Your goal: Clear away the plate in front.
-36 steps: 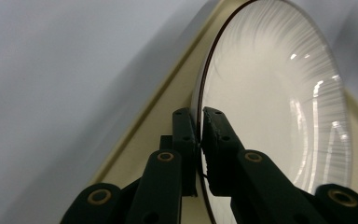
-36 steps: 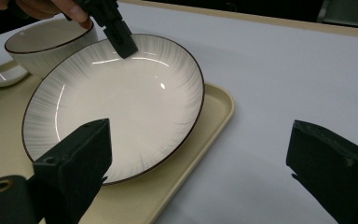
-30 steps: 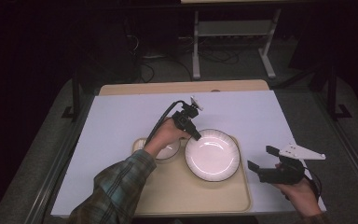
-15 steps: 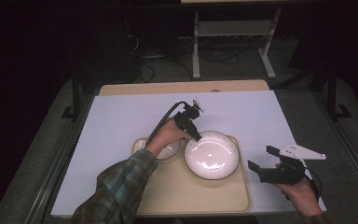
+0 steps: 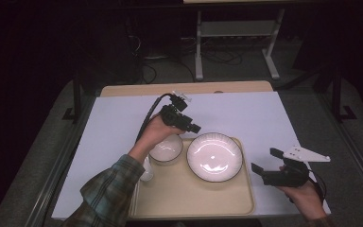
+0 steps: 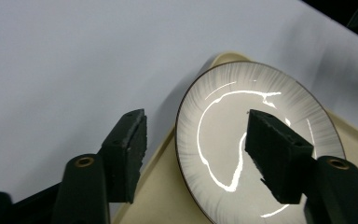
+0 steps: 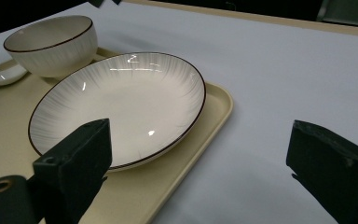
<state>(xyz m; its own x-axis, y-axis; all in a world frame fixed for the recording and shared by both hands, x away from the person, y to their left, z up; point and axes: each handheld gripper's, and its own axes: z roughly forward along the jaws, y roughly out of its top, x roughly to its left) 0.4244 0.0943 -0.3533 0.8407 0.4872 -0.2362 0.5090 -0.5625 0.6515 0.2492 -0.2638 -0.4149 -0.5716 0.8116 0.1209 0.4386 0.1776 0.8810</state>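
A white plate point(image 5: 214, 156) with a dark rim lies flat on the right half of a beige tray point(image 5: 194, 201). My left gripper point(image 5: 194, 126) hovers above the plate's far left rim. In the left gripper view the plate point(image 6: 233, 154) lies below the left gripper point(image 6: 198, 126); its jaws have just been opening, stand apart and hold nothing. My right gripper point(image 5: 263, 160) rests on the table just right of the tray, jaws wide open and empty. In the right gripper view the plate point(image 7: 121, 102) lies ahead of the right gripper point(image 7: 203, 135).
A white bowl point(image 5: 166, 147) sits on the tray left of the plate, partly under my left hand, with a white spoon point(image 5: 146, 171) beside it. The bowl point(image 7: 51, 44) and spoon point(image 7: 0, 77) are on the tray point(image 7: 214, 107). A white cover point(image 5: 246, 113) spreads over the table.
My left gripper has lifted off the plate's far left rim, drawn back up and left, and its jaws have spread apart. The plate and the right gripper have stayed put.
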